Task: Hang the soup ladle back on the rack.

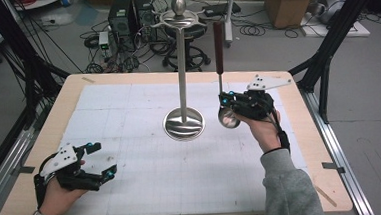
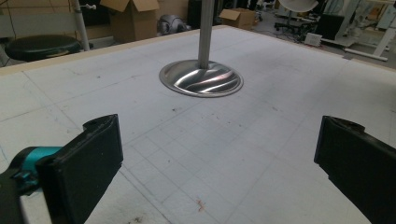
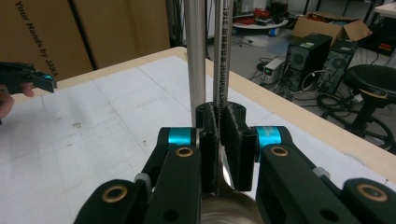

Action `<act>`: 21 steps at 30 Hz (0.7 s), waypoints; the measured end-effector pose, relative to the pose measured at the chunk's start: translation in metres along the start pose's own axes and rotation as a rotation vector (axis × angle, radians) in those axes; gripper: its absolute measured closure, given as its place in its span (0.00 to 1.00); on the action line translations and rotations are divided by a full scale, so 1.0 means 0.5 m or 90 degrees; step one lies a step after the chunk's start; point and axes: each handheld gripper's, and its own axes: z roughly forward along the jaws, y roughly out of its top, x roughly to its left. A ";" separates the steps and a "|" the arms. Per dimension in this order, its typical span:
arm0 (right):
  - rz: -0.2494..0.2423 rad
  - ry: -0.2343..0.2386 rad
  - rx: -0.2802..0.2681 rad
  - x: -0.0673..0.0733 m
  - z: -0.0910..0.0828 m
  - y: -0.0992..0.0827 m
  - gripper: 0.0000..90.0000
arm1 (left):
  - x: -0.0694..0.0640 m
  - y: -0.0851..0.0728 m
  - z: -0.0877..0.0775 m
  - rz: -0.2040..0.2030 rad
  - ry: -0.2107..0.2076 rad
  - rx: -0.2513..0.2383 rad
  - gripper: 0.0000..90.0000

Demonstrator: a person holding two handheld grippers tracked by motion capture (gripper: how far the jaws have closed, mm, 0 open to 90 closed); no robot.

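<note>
Right fingers (image 1: 226, 101) clamped on ladle (image 1: 221, 80) stem, bowl down beside stand (image 1: 184, 124); left fingers (image 1: 103, 159) wide open w/ free table (image 1: 132, 166) around.

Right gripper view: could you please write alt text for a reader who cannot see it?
The right hand-held gripper is shut on the thin metal shaft of a ladle, held upright, with its bowl just below the jaws. Close behind stands the steel pole of a utensil stand on a white gridded table. The left hand-held gripper shows at the left edge.
</note>
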 end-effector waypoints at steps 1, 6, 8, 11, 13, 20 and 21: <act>-0.003 0.000 0.000 0.001 0.000 0.002 0.94 | 0.000 0.000 0.000 0.001 -0.001 0.001 0.02; -0.008 0.004 -0.003 0.007 0.006 0.013 0.94 | 0.000 0.000 0.000 0.002 -0.002 0.003 0.02; -0.012 0.003 -0.004 0.008 0.008 0.018 0.94 | 0.000 0.000 0.000 0.002 -0.002 0.003 0.02; -0.012 -0.003 0.001 0.009 0.011 0.024 0.94 | 0.000 0.000 0.000 0.002 -0.003 0.003 0.02; -0.017 -0.005 0.005 0.010 0.013 0.026 0.94 | -0.001 -0.001 0.001 0.001 -0.003 0.005 0.02; -0.014 -0.001 0.008 0.013 0.019 0.031 0.94 | -0.001 -0.002 0.003 0.006 -0.003 0.012 0.02; -0.020 -0.004 0.007 0.011 0.021 0.032 0.94 | -0.001 -0.002 0.003 0.005 -0.002 0.011 0.02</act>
